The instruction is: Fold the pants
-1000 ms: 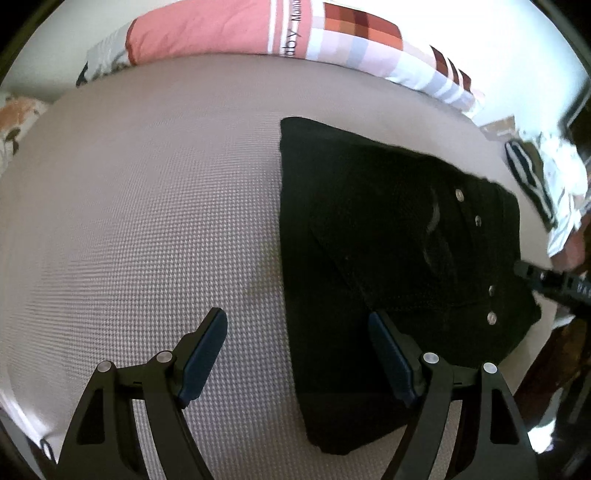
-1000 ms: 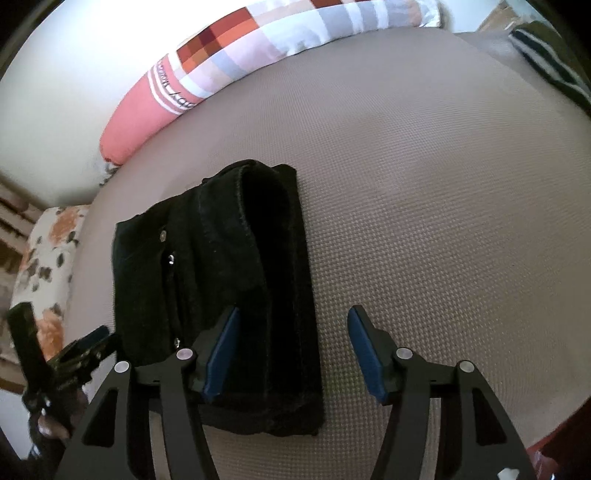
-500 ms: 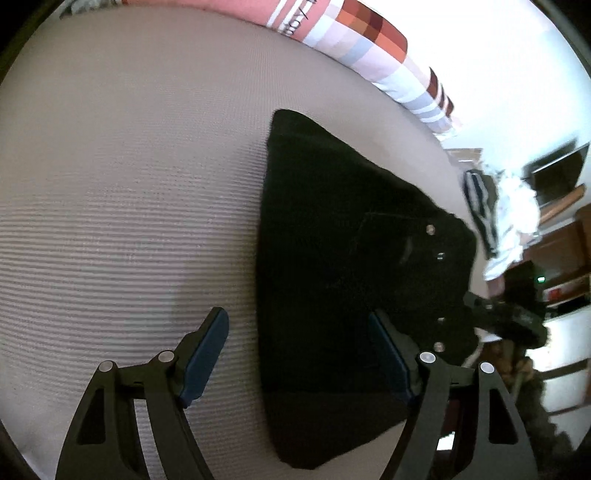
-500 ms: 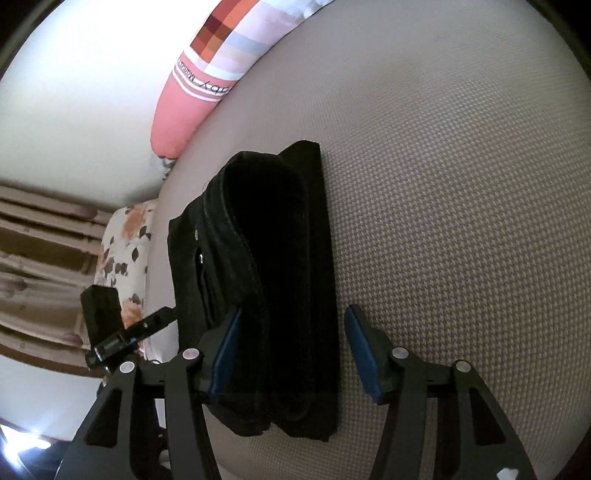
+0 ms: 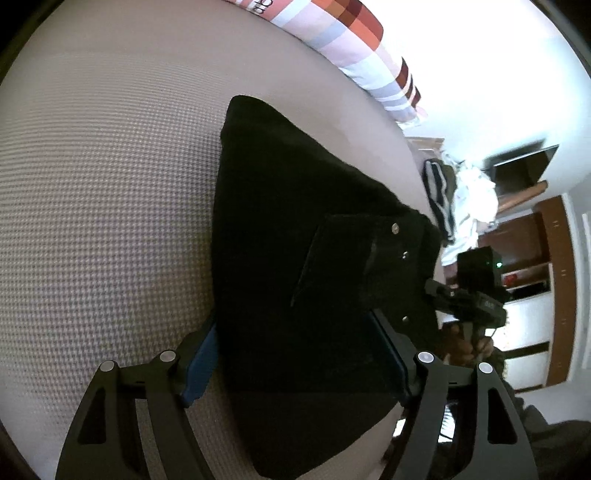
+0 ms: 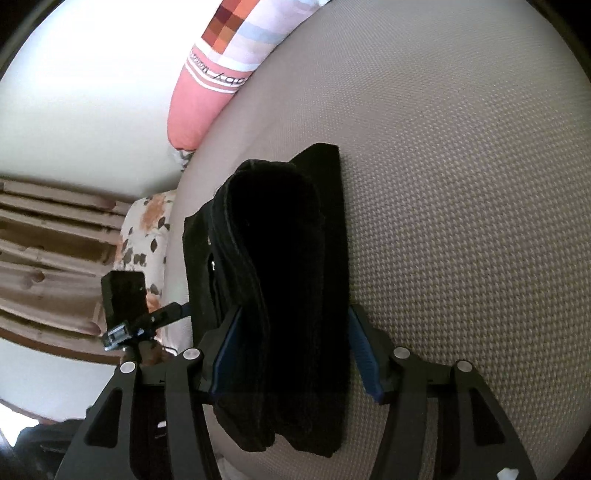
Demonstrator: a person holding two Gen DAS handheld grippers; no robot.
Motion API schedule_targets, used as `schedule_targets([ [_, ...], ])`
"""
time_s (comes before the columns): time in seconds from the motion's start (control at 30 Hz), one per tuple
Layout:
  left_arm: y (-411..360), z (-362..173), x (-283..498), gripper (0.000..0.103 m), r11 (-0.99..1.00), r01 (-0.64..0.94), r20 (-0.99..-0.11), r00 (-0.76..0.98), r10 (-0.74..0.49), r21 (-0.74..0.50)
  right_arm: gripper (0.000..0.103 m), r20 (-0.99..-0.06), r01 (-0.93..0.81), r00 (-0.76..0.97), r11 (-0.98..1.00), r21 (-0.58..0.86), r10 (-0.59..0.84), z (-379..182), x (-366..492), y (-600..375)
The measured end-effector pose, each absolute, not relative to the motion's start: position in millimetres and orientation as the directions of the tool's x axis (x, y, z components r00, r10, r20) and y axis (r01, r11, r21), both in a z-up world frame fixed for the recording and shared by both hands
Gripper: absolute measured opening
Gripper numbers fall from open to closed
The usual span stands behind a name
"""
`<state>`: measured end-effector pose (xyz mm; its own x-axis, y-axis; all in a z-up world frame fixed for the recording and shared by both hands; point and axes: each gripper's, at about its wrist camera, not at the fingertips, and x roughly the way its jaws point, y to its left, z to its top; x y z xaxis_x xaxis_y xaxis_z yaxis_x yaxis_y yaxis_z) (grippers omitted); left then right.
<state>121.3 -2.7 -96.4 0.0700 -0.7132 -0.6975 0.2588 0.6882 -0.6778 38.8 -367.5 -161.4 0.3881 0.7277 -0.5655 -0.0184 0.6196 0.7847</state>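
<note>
We see a wide bed [image 5: 92, 184] covered in a beige, finely woven spread, which fills most of both views. Along its far edge lies a long pillow [image 5: 343, 33] in pink with checked and striped patches. A pile of striped and white clothes [image 5: 454, 199] sits off the bed's right side in the left wrist view.

The black pants [image 5: 295, 258] lie on the spread, folded into a thick, compact bundle. From the left wrist we look at a flat top face with a pocket flap and small metal rivets near its right edge. From the right wrist the pants [image 6: 288, 280] show rolled, stacked layers, with a thinner layer at the right resting flat on the spread.

Our left gripper [image 5: 295, 362] straddles the near end of the bundle, jaws set wide, one blue pad at the left edge and the other at the right side of the fabric. We cannot tell whether the pads press on the cloth or merely stand beside it.

Our right gripper [image 6: 291, 354] likewise brackets the near end of the bundle, jaws about half apart, a pad at each side of the stacked layers. Here too we cannot tell if the pads are squeezing.
</note>
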Motion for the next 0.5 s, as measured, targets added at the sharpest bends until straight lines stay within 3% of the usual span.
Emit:
schedule_targets([
  [0.17, 0.6, -98.0, 125.3, 0.075, 0.653, 0.274, -0.669, 0.045, -0.742, -0.706, 0.052, -0.548, -0.044, 0.358, 0.6, 0.799, 0.756, -163.3, 45.5, -363.3],
  [0.43, 4.2, -97.1, 124.3, 0.075, 0.636, 0.29, -0.648, 0.069, -0.759, -0.715, 0.036, -0.507, -0.036, 0.38, 0.56, 0.828, 0.774, -171.5, 58.2, -352.6],
  [0.5, 5.4, -94.3, 119.5, 0.066, 0.671, 0.304, -0.677, 0.102, -0.729, -0.677, 0.034, -0.518, -0.016, 0.409, 0.574, 0.819, 0.751, -170.1, 57.3, -349.8],
])
